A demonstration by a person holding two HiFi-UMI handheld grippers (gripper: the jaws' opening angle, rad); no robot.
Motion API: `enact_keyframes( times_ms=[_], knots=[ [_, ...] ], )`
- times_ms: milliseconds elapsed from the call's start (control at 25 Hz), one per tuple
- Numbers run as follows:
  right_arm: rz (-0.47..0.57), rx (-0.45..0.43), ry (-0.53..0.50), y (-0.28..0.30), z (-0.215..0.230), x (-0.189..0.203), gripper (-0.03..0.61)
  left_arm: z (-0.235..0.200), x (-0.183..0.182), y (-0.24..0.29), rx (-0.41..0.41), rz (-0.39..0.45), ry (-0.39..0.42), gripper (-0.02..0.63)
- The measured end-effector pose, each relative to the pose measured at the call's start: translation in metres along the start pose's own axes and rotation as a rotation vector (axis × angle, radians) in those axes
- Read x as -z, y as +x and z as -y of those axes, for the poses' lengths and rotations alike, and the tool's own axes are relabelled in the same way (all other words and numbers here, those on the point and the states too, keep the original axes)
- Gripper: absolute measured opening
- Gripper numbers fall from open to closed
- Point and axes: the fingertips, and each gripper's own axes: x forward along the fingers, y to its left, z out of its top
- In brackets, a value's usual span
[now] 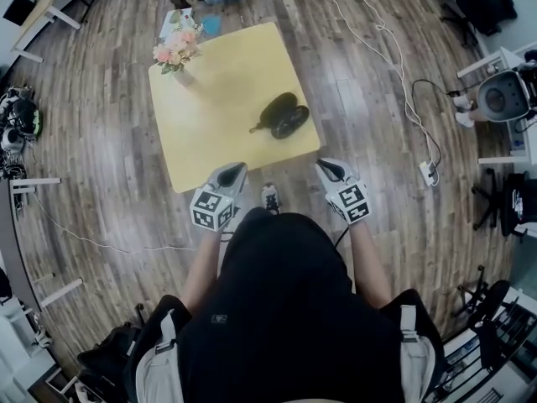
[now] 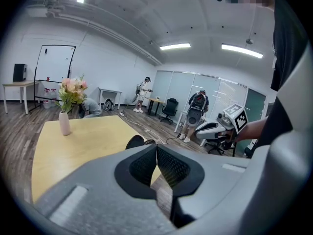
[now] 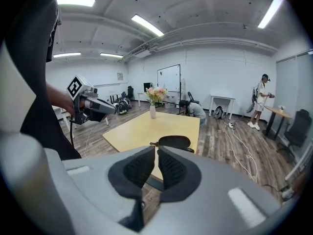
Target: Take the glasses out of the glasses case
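A black glasses case (image 1: 284,114) lies on the yellow table (image 1: 210,116), right of its middle and near the front edge. It looks hinged open in two dark halves; I cannot make out the glasses inside. The left gripper (image 1: 234,169) hovers at the table's front edge, short of the case, with its jaws shut and empty. The right gripper (image 1: 324,166) hangs just off the table's front right corner, also shut on nothing. The left gripper view shows the case (image 2: 135,142) just beyond the closed pads (image 2: 146,165). In the right gripper view the case (image 3: 174,142) sits above the closed pads (image 3: 171,170).
A white vase of pink flowers (image 1: 176,53) stands at the table's far left corner. White cables and a power strip (image 1: 428,170) run over the wooden floor on the right. Office chairs, side tables and several people are further off in the room.
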Motion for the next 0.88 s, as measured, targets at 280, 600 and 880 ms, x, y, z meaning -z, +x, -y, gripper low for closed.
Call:
enact_keyframes(
  times_ms=[280, 600, 880],
  knots=[
    [-0.004, 0.038, 0.004, 0.018, 0.014, -0.01, 0.025, -0.022, -0.015, 0.017, 0.036, 0.004, 0.021, 0.012],
    [-0.016, 0.052, -0.01, 0.034, 0.014, -0.015, 0.025, -0.043, -0.014, 0.024, 0.048, 0.002, 0.016, 0.012],
    [-0.047, 0.05, -0.014, 0.041, 0.015, -0.014, 0.025, -0.052, -0.01, 0.029, 0.053, 0.001, -0.004, 0.012]
  ],
)
